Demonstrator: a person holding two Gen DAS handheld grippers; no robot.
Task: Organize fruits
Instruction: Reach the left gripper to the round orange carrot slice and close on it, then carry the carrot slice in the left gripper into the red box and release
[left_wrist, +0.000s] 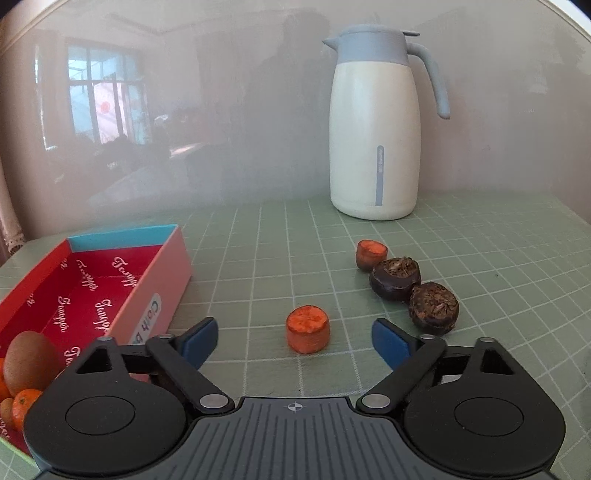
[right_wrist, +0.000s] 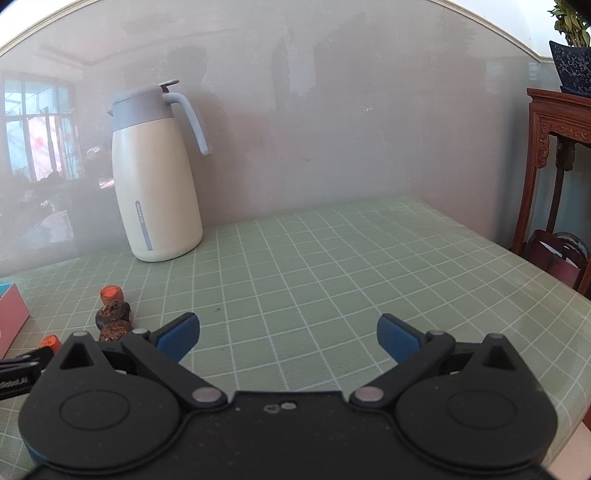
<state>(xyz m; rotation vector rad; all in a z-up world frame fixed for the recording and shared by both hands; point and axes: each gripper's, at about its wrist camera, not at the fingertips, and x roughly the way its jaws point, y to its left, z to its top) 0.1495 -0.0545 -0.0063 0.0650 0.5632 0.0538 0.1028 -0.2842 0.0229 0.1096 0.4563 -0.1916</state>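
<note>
Left tool (left_wrist: 294, 341) stands open over the table (left_wrist: 480, 258), its blue pads either side of the near orange piece (left_wrist: 307, 334) but clear of it, gripping nothing. Right tool (right_wrist: 288, 338) is also open and empty, over bare green grid. A second orange piece (left_wrist: 371, 254) and two dark fruits (left_wrist: 415, 295) lie in a touching row to the right; the red box (left_wrist: 110, 288), already holding a kiwi (left_wrist: 29, 362) and small oranges (left_wrist: 24, 406), sits to the left. The piece between the pads looks short and squat, so a closing pad that meets it off centre could tip or roll it away. The right pad is near the closest dark fruit and may nudge that row. A white jug (left_wrist: 375, 122) stands well behind, out of harm.
</note>
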